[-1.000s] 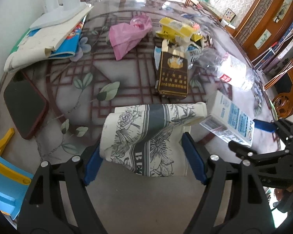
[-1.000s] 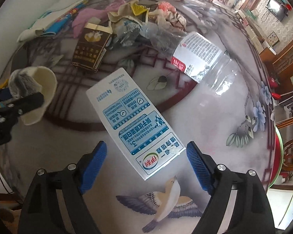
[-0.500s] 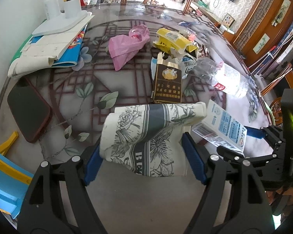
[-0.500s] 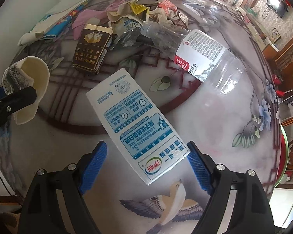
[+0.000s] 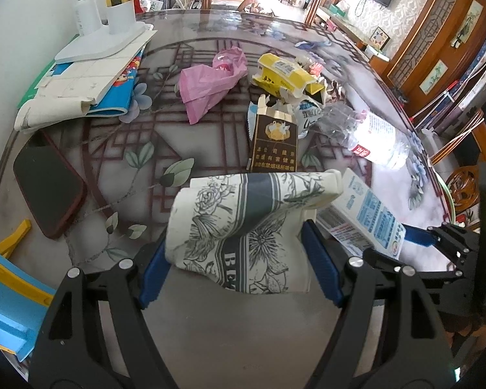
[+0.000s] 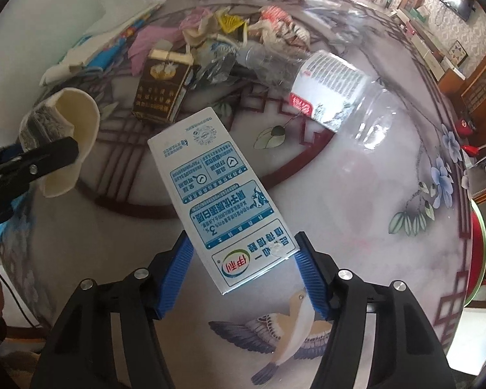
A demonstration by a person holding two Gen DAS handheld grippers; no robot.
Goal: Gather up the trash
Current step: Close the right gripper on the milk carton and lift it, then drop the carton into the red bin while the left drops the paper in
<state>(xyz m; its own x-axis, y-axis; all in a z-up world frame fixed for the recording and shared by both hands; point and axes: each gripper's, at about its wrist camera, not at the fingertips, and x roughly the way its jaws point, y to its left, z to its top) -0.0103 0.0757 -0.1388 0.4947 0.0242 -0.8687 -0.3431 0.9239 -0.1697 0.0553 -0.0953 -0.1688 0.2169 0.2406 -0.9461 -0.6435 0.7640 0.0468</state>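
Observation:
My left gripper [image 5: 239, 259] is shut on a squashed paper cup [image 5: 243, 220] with a grey flower print, held just above the round glass-topped table [image 5: 184, 330]. The right wrist view shows the cup [image 6: 71, 129] at far left. A white and blue milk carton [image 6: 217, 201] lies flat on the table, with its near end between the blue pads of my right gripper [image 6: 241, 265]. That gripper's jaws are closing and both pads touch the carton's edges. In the left wrist view the carton [image 5: 369, 214] lies just right of the cup.
Behind the carton lie a brown cigarette pack [image 5: 275, 139], a crushed clear bottle [image 5: 376, 139], a pink bag [image 5: 207, 84] and a yellow carton [image 5: 285, 74]. A dark phone [image 5: 45, 184] and stacked booklets [image 5: 81, 90] lie at the left. A blue and yellow plastic piece [image 5: 3, 291] pokes in low left.
The right gripper's jaws have narrowed from wide apart to touching both sides of the milk carton. The left gripper still holds the cup in the same place.

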